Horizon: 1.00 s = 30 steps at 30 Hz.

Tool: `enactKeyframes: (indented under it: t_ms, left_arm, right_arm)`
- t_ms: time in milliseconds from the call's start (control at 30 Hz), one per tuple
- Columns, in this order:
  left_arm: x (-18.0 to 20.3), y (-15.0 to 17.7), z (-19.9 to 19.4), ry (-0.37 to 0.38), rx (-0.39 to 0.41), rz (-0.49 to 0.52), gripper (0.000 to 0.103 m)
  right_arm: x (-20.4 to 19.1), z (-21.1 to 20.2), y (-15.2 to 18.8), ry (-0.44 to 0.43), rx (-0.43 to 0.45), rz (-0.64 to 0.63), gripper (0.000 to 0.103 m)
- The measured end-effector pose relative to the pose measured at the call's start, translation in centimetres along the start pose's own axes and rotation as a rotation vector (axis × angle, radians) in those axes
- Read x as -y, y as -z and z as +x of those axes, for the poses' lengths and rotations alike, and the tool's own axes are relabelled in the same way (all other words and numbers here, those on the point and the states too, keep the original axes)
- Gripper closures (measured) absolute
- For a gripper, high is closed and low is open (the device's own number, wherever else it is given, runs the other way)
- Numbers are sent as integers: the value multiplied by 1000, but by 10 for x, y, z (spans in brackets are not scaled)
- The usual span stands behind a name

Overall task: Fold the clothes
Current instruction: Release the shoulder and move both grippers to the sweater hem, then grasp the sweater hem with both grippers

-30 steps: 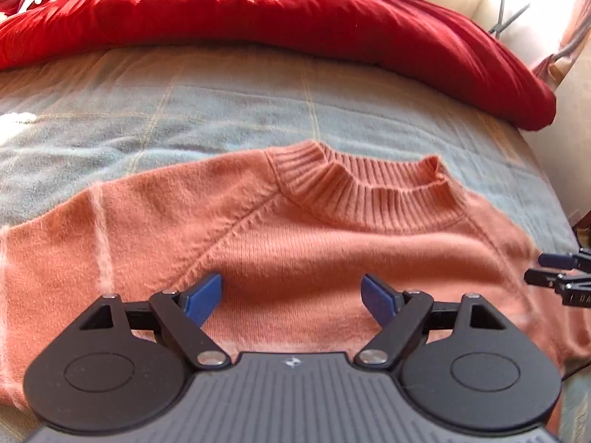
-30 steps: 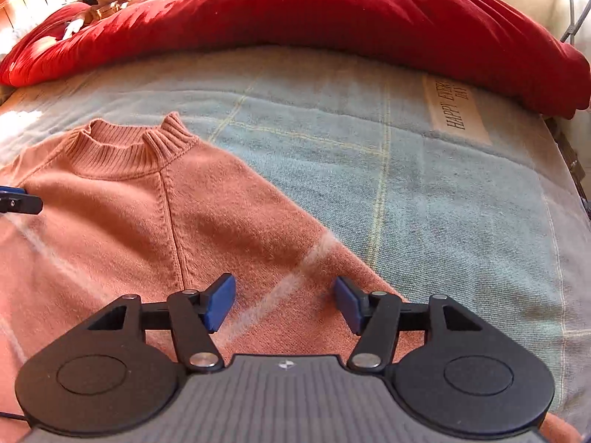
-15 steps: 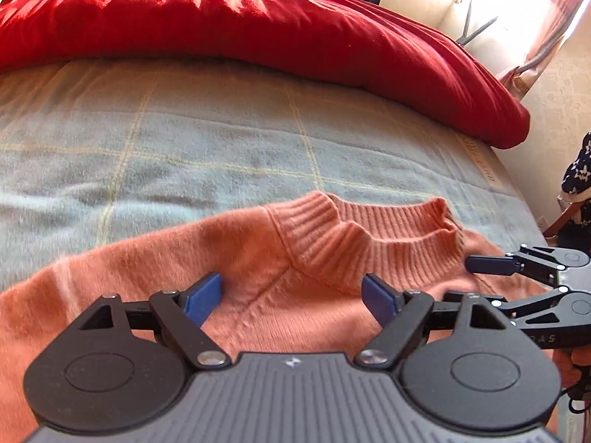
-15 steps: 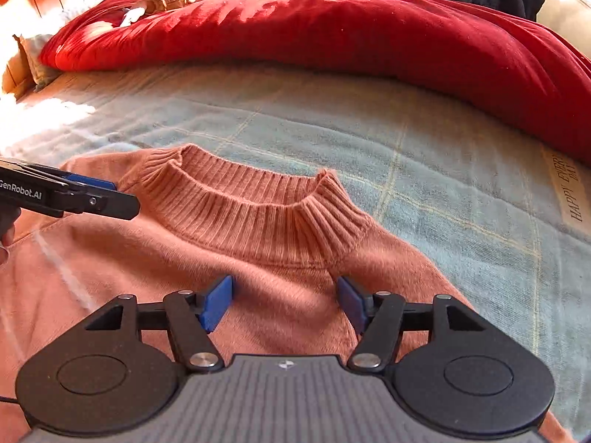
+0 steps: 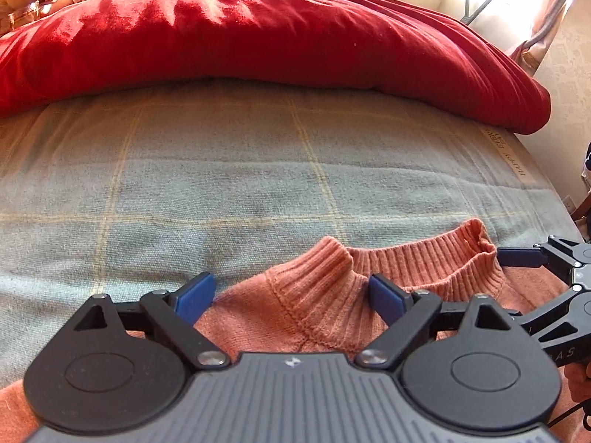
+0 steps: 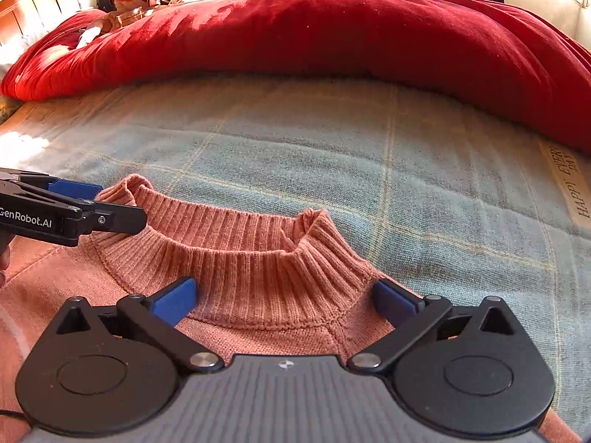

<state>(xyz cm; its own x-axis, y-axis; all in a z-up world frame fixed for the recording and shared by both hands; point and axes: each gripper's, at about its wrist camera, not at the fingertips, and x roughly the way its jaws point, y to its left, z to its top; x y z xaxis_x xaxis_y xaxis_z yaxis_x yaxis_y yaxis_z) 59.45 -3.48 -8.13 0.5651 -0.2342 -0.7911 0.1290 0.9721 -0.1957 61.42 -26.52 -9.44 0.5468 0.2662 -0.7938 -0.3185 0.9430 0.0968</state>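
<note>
Surface: plaid blue blanket (image 6: 406, 170) | sweater (image 6: 258, 258) | red duvet (image 6: 332, 37) behind

The sweater (image 6: 258, 269) is a salmon-pink knit: the collar (image 6: 236, 236) is coarsely ribbed, the body a finer, slightly fuzzy flat knit with raised seam lines. The blanket (image 6: 332, 155) beneath it is a matt, napped woven cloth in grey-blue with thin pale yellow check lines; a sewn cloth label (image 6: 569, 184) on it carries printed letters. The red duvet (image 6: 332, 37) has a velvet-like pile with a soft sheen where sunlight falls. The right gripper (image 6: 286, 299) and the left gripper (image 5: 290, 295) have matt black plastic linkages, bright metal pivot pins, smooth blue finger pads (image 6: 173, 301) and a ribbed grey plastic housing.
</note>
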Motion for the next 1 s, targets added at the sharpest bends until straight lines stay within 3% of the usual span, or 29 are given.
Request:
enactKeyframes:
  t_ms: [200,567,867,1000]
  left_arm:
    - [28,-1,-34,-69,1,75,14]
    - [81,22,-92,-84,-43,183,14]
    - [95,52,-105,-93,-168,162,14]
    - [97,65,-95,-94,-219,153,14]
  right_arm:
    - [0,-43,-1,-37,16,26,0]
    - [-15,-131,35,-61,29,25,0]
    - [-29,-158,72,-97,-48,114,0]
    - [-33,-148,89,-122,-98,165,0]
